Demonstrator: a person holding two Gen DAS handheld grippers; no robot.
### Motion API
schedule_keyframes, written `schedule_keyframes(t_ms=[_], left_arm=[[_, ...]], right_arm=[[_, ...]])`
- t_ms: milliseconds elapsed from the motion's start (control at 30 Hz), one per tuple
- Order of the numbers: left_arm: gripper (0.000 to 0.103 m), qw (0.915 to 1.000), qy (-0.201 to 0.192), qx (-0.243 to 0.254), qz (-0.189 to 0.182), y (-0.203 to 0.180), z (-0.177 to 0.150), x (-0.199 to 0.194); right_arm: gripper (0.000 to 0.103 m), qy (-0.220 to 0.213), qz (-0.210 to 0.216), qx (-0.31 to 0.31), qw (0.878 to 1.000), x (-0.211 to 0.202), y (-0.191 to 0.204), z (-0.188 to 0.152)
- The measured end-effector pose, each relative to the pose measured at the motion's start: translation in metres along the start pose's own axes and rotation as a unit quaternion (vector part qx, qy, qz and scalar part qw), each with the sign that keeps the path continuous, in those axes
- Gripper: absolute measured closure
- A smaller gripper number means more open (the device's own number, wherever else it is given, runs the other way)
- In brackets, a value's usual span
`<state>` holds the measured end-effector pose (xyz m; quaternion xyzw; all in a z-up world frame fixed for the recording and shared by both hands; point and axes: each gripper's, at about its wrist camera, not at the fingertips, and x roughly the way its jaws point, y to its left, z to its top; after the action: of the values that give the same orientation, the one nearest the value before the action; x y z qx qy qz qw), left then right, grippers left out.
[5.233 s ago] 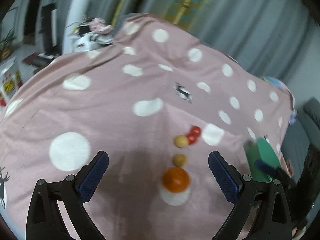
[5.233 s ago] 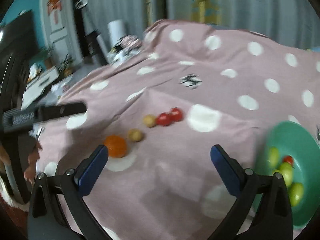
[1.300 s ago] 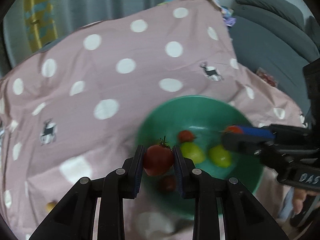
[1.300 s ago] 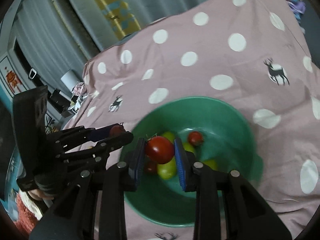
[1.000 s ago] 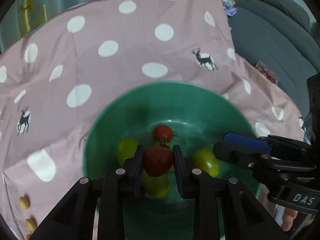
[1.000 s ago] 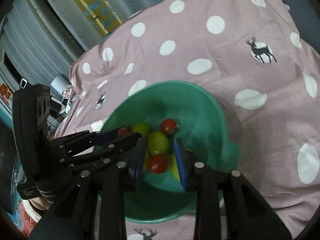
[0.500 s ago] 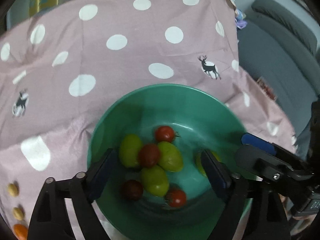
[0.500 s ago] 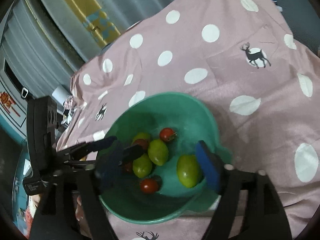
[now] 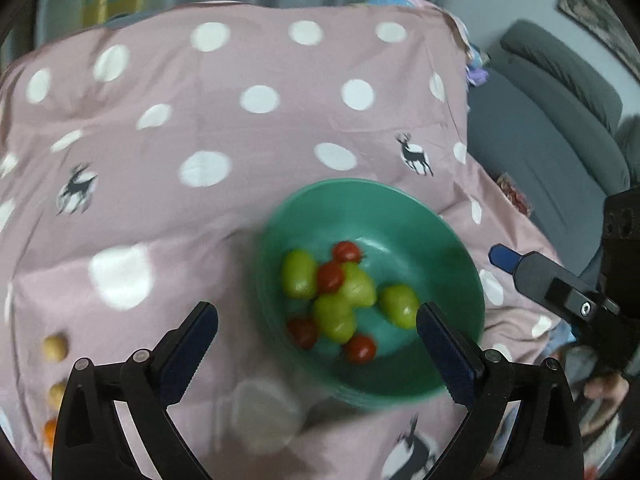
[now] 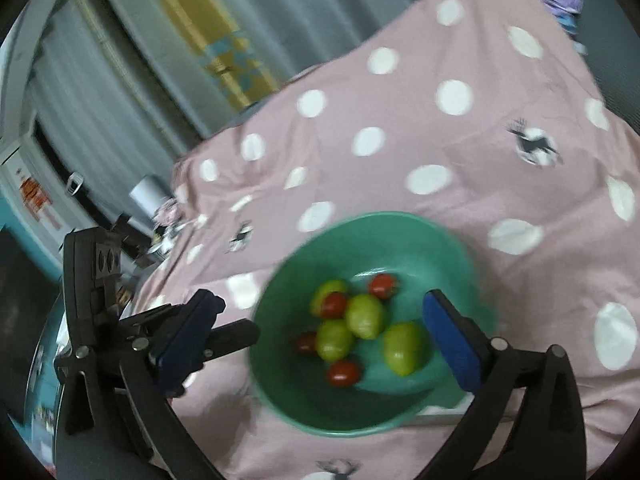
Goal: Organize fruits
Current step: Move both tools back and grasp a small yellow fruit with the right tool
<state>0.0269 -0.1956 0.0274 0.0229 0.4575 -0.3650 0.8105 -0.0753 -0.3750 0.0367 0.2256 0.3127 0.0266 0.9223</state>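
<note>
Green bowl (image 9: 460,248) rim between both opening, empty grippers' blue pads.

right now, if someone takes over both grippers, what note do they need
Left gripper: jaws opening wide, nothing between them, above the green bowl.
Right gripper: jaws opening wide, empty, over the same bowl.
In the bowl: four green tomatoes and four red cherry tomatoes.
Left to collect: two small yellow fruits and an orange one on the pink polka-dot cloth, at the left edge of the left wrist view.
</note>
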Motion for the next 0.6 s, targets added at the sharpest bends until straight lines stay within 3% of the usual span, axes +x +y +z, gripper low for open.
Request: schedule_keyframes(t_ms=[133,267,433,533,600], left_arm=[[0.003,0.998,-0.021,-0.046,0.038,0.059,-0.026,-0.042],[0.002,0.9864,-0.051,-0.117,0.104,0.129,-0.057,-0.073],[0.002,0.9744,-0.032,-0.181,0.129,0.194,-0.078,-0.068],[0.002,0.975,-0.015,-0.196,0.103,0.212,-0.08,-0.055],[0.002,0.9792,-0.013,-0.169,0.112,0.21,-0.078,-0.051]], right_arm=[[0.0,0.03,0.04,-0.058,0.997,0.023,0.048,-0.007],[0.0,0.069,0.053,-0.105,0.991,0.059,0.093,-0.02],[0.001,0.127,0.064,-0.152,0.978,0.112,0.14,-0.038],[0.001,0.161,0.074,-0.145,0.974,0.144,0.155,-0.04],[0.001,0.178,0.087,-0.12,0.973,0.164,0.16,-0.038]])
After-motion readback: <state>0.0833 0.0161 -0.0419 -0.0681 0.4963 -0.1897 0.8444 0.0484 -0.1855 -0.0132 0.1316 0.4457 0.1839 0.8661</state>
